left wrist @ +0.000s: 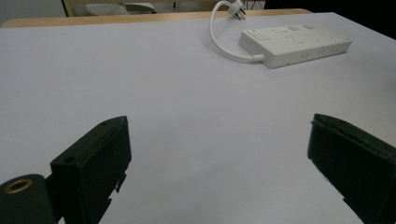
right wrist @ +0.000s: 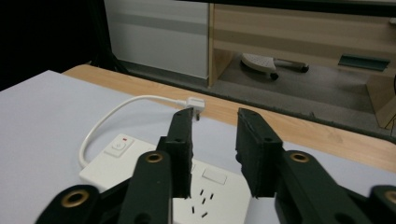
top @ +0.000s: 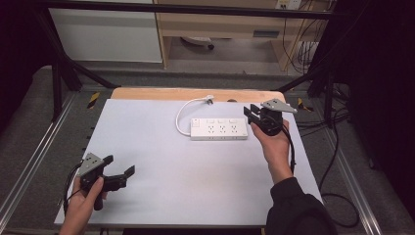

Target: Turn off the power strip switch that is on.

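A white power strip (top: 219, 129) lies flat on the white table sheet (top: 195, 176), right of centre towards the back. Its white cord loops left and back to a loose plug (top: 210, 99) near the wooden edge. My right gripper (top: 250, 111) hovers at the strip's right end, jaws narrowly apart and holding nothing. In the right gripper view the gripper (right wrist: 215, 114) hangs over the strip (right wrist: 105, 170), with the plug (right wrist: 195, 101) just beyond the jaw tips. My left gripper (top: 120, 165) sits at the front left, wide open. From the left gripper (left wrist: 218, 122), the strip (left wrist: 295, 44) lies far ahead.
A wooden table edge (top: 195, 94) runs along the back. Black frame bars (top: 58, 73) stand at the corners. Cables (top: 337, 196) trail over the floor to the right. A cabinet and shelves (top: 220, 29) stand behind the table.
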`<state>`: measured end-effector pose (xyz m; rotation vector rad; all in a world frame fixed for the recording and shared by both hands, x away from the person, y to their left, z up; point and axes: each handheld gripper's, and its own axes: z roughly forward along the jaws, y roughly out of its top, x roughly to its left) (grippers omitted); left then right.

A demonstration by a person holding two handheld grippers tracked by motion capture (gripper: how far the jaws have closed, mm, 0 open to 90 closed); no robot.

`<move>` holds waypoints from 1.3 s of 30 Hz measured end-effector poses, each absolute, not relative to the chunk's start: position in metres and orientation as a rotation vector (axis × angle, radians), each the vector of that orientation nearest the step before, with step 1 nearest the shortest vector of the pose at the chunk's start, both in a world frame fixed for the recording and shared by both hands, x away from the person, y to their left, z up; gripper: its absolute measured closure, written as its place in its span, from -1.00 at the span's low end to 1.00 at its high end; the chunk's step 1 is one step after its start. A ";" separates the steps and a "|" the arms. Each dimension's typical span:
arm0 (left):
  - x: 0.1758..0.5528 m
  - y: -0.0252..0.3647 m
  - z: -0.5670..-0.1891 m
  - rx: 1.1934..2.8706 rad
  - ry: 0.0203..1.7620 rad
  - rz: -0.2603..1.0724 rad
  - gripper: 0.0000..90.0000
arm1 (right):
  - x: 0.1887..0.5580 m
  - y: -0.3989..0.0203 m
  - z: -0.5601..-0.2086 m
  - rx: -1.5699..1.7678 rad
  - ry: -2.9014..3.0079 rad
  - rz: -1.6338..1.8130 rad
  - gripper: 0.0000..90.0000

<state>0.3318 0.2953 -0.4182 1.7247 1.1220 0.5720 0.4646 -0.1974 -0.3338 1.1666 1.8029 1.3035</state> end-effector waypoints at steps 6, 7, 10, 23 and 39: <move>0.332 0.293 -0.418 1.737 1.110 0.570 -0.87 | 0.473 -0.192 -0.330 1.146 1.787 1.313 0.75; 0.332 0.293 -0.419 1.737 1.111 0.571 -0.87 | 0.475 -0.191 -0.329 1.141 1.783 1.314 0.77; 0.331 0.293 -0.418 1.740 1.108 0.574 -0.87 | 0.480 -0.189 -0.329 1.143 1.779 1.325 0.84; 0.332 0.295 -0.419 1.745 1.115 0.591 -0.87 | 0.494 -0.180 -0.330 1.119 1.806 1.319 1.00; 0.330 0.293 -0.419 1.767 1.099 0.601 -0.87 | 0.512 -0.167 -0.347 1.174 1.828 1.343 1.00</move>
